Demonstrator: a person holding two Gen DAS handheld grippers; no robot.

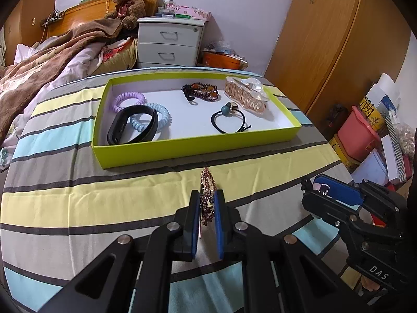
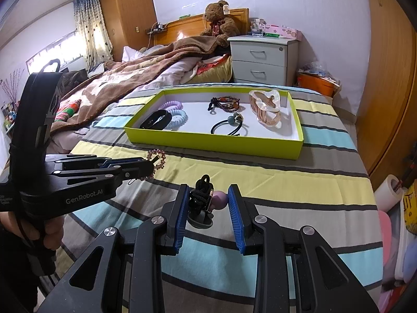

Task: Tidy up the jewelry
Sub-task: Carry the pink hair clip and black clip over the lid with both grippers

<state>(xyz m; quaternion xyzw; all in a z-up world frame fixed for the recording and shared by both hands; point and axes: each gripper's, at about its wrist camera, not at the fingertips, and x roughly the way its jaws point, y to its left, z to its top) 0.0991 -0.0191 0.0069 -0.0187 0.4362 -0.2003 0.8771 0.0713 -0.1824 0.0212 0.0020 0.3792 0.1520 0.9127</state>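
A lime-green tray (image 1: 182, 151) (image 2: 208, 144) lies on the striped bedspread. It holds coil hair ties (image 1: 127, 99), a black wristband (image 1: 135, 125), beaded bracelets (image 1: 200, 92), a black hair tie (image 1: 229, 120) and a clear claw clip (image 1: 245, 94). In front of the tray my left gripper (image 1: 207, 204) (image 2: 149, 165) is shut on a purple-gold beaded hair clip (image 1: 207, 182) (image 2: 159, 160), held on edge just above the cloth. My right gripper (image 2: 208, 200) (image 1: 316, 190) is shut on a black cord hair tie with a mauve bead (image 2: 204, 195), also short of the tray.
A rumpled brown blanket (image 2: 125, 78) covers the bed's left side. A white nightstand (image 1: 169, 44) and a teddy bear (image 1: 127, 2) stand behind the tray. A wooden wardrobe (image 1: 325, 39) is on the right, with boxes and a pink bin (image 1: 359, 133) on the floor beside it.
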